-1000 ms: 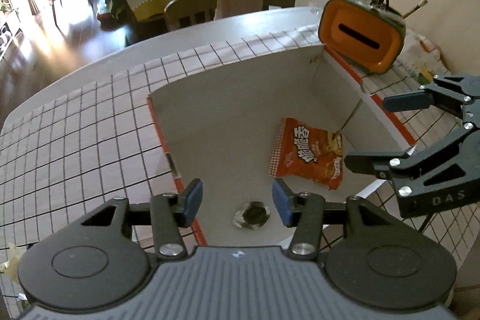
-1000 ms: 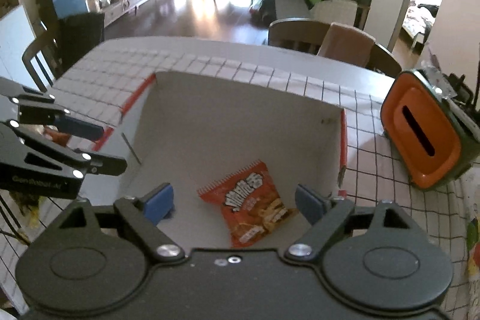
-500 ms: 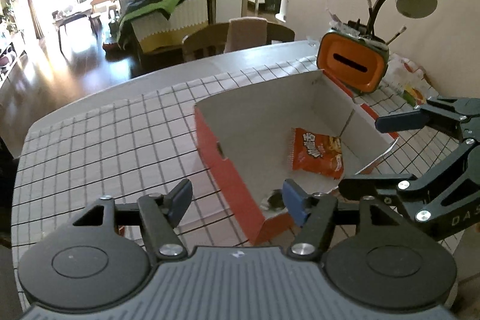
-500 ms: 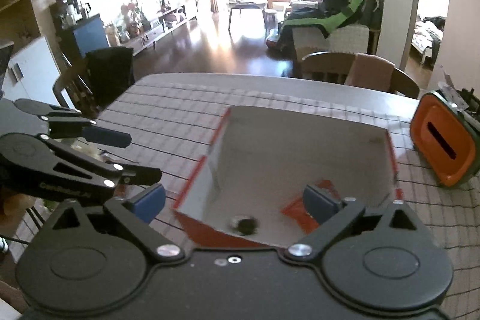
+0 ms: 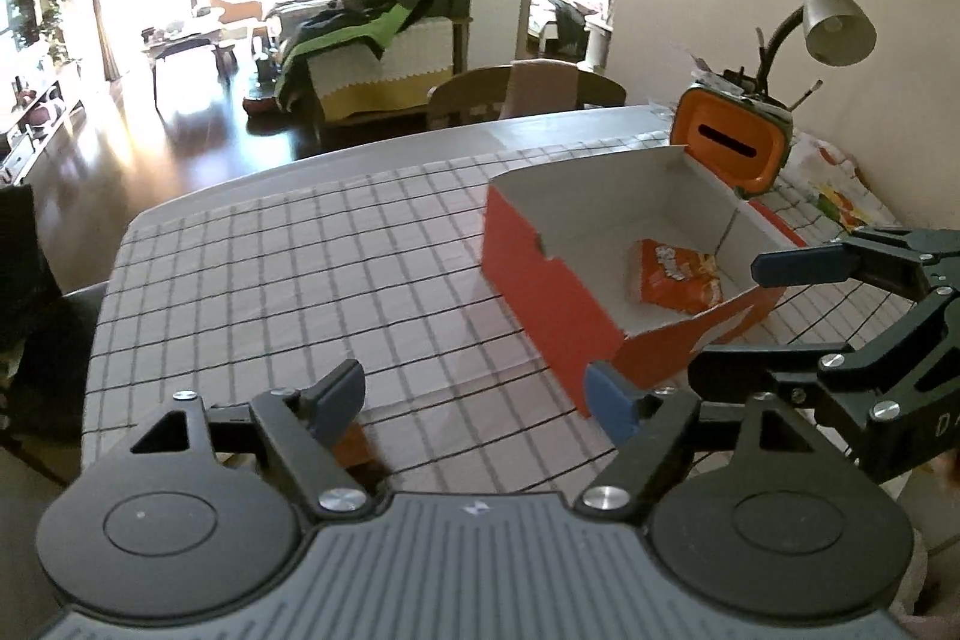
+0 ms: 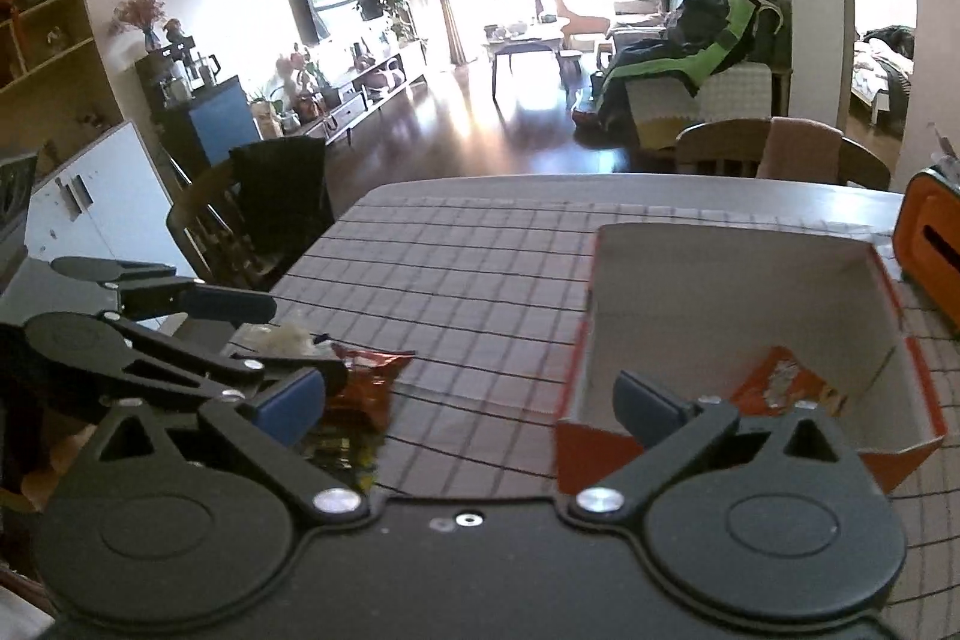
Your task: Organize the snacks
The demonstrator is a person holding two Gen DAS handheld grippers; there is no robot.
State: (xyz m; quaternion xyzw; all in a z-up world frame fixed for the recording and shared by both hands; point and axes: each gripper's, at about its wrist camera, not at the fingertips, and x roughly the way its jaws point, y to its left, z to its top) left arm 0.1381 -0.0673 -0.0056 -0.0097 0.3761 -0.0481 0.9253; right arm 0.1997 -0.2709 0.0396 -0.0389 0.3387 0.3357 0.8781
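An orange cardboard box, white inside, stands on the checked tablecloth with one orange snack bag lying flat in it. My left gripper hovers over the cloth short of the box's near corner, its jaws opening with nothing between them. My right gripper is just in front of the box, jaws also opening wide and empty. From there the bagged snack shows over the box's front wall. A dark red snack bag lies on the cloth near the left gripper.
An orange tissue holder and a desk lamp stand behind the box by the wall. A crumpled clear wrapper lies beside the red bag. Chairs stand at the table's left and far edges.
Both grippers have drawn back from above the box toward the near side of the table, and their jaws have widened. The snack bag stays in the box.
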